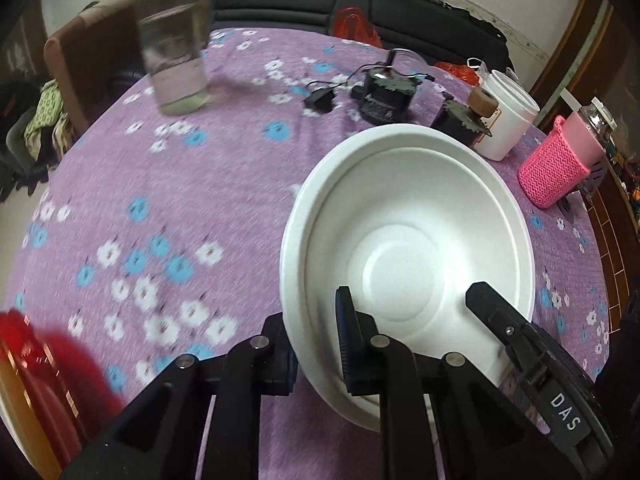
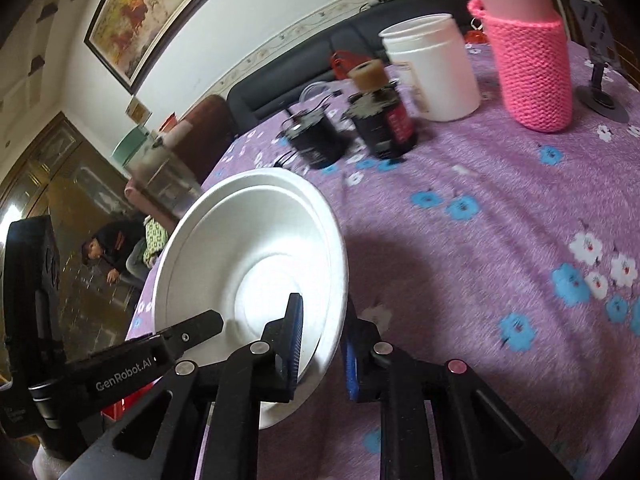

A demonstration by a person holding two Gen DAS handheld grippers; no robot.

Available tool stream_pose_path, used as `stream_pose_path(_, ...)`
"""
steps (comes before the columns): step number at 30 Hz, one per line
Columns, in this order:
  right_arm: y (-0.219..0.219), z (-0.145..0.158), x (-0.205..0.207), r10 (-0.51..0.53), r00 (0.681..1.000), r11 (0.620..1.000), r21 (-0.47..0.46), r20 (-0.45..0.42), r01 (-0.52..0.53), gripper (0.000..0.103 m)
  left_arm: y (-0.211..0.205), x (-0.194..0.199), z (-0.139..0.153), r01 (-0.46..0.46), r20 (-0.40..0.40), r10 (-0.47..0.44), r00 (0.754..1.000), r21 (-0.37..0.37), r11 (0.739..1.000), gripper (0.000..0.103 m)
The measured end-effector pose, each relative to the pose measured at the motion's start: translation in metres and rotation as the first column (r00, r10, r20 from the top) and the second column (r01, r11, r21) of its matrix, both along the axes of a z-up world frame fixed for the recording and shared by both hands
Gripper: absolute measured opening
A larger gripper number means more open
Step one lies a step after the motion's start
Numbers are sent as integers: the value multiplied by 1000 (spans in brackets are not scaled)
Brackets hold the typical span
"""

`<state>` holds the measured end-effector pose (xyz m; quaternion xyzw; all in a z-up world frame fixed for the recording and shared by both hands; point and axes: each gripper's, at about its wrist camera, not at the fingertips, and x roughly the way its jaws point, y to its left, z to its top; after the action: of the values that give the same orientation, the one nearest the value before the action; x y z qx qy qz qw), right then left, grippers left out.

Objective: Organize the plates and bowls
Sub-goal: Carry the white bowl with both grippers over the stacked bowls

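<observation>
A white foam bowl (image 1: 408, 240) is held tilted above the purple flowered tablecloth. It looks like two bowls nested, with a double rim. My left gripper (image 1: 316, 332) is shut on its near left rim, one finger inside and one outside. My right gripper (image 2: 320, 336) is shut on the bowl (image 2: 248, 264) at its right rim, one pad inside and one outside. The right gripper's finger (image 1: 496, 312) shows in the left wrist view at the bowl's right. The left gripper's finger (image 2: 188, 332) shows in the right wrist view reaching into the bowl.
On the tablecloth (image 1: 180, 184) stand a glass jar of water (image 1: 176, 48), two dark jars (image 1: 384, 96), a white tub (image 1: 504, 116) and a pink knitted bottle (image 1: 560, 164). A red and orange object (image 1: 36, 376) is at the near left. A sofa lies behind the table.
</observation>
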<state>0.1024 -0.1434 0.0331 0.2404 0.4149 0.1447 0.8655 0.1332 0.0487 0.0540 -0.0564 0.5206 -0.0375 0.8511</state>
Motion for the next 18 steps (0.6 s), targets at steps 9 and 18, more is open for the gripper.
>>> stream_pose_path(9, 19, 32, -46, 42, 998, 997, -66, 39, -39, 20, 15, -64, 27, 18, 63, -15, 998, -46, 999, 16)
stream_pose_path(18, 40, 55, -104, 95, 992, 994, -54, 78, -91, 20, 40, -135, 56, 2, 175, 10, 984, -69, 998, 16)
